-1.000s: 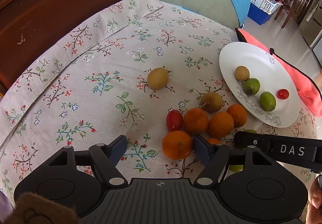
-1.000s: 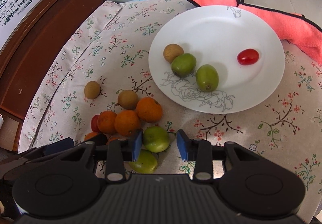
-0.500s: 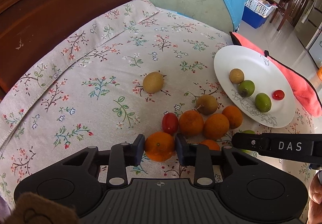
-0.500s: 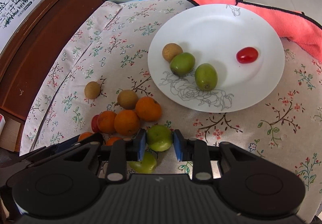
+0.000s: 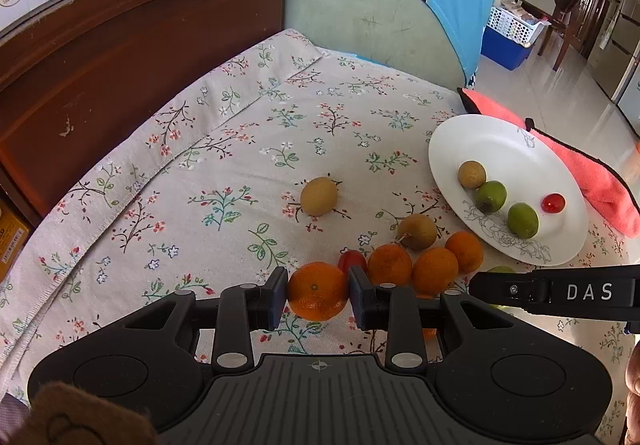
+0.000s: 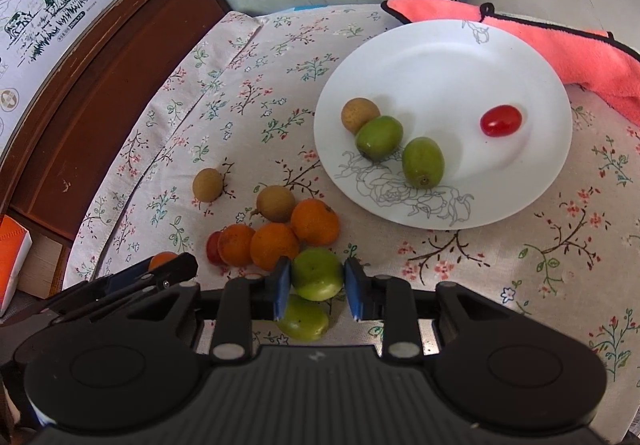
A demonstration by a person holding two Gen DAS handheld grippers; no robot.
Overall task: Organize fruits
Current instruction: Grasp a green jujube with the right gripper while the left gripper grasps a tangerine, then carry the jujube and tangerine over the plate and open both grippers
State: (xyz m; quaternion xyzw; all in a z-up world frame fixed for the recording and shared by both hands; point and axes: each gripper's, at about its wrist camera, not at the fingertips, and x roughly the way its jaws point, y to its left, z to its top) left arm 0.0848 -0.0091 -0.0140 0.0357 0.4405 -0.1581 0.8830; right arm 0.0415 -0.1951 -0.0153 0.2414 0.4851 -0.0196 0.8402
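Observation:
My left gripper [image 5: 318,291] is shut on an orange [image 5: 318,289], held just above the floral cloth. My right gripper [image 6: 316,281] is shut on a green fruit [image 6: 317,273]; another green fruit [image 6: 303,319] lies under it. Loose oranges [image 6: 276,245], a red tomato [image 5: 352,259] and two brown longans [image 5: 319,195] lie on the cloth between the grippers and the white plate [image 6: 440,61]. The plate holds a longan [image 6: 359,113], two green fruits [image 6: 423,161] and a red tomato [image 6: 501,120]. The plate also shows in the left wrist view [image 5: 492,141].
A pink towel [image 6: 560,45] lies behind the plate at the table's right edge. A dark wooden cabinet [image 5: 120,57] stands along the left side. A pale green chair back [image 5: 360,21] with blue cloth stands beyond the table.
Both grippers closed: the left on the orange, the right on the green fruit. The left gripper then lifted back a little with the orange in it.

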